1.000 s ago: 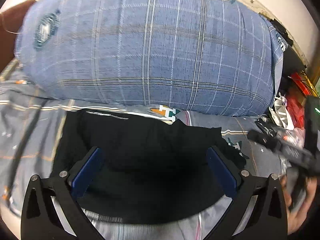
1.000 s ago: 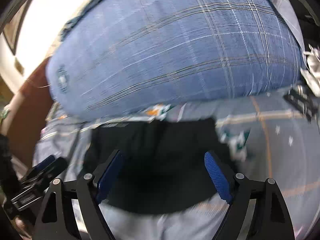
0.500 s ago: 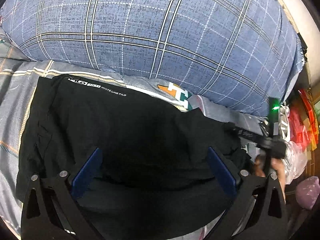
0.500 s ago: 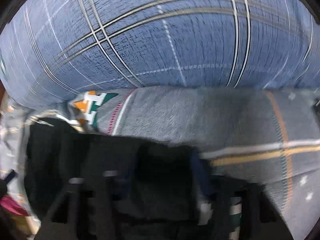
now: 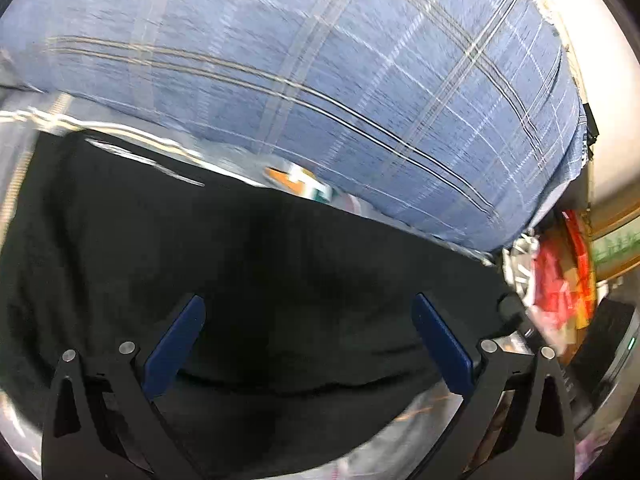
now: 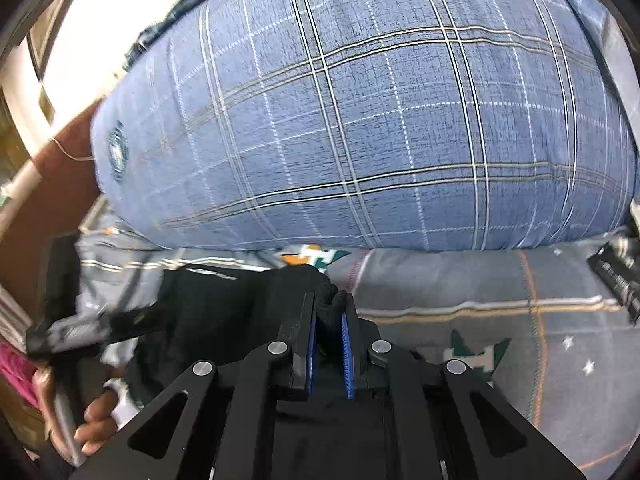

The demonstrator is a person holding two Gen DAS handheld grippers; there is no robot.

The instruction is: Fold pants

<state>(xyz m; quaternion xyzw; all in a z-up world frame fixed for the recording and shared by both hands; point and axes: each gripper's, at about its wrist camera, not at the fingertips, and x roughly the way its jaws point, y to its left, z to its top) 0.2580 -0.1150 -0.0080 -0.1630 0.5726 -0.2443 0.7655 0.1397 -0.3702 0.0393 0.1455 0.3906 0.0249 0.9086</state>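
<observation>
Black pants [image 5: 280, 272] lie spread on a grey patterned bed sheet [image 6: 500, 336], just in front of a big blue plaid pillow [image 6: 360, 128]. My left gripper [image 5: 306, 308] hovers low over the middle of the pants, open wide, blue pads on either side of the dark cloth. In the right wrist view the pants [image 6: 224, 312] stretch to the left, and my right gripper [image 6: 329, 312] is shut on a bunched corner of them at their right end. The left gripper [image 6: 80, 330] shows there as a blurred black bar, held by a hand [image 6: 96, 420].
The plaid pillow [image 5: 320, 80] fills the space behind the pants. Red and white bags [image 5: 556, 280] are piled off the bed's right side. A brown headboard [image 6: 52, 184] and pale wall stand at the left in the right wrist view.
My right gripper went from wide open to shut on the pants' corner. The left gripper moved in lower over the pants and stayed open.
</observation>
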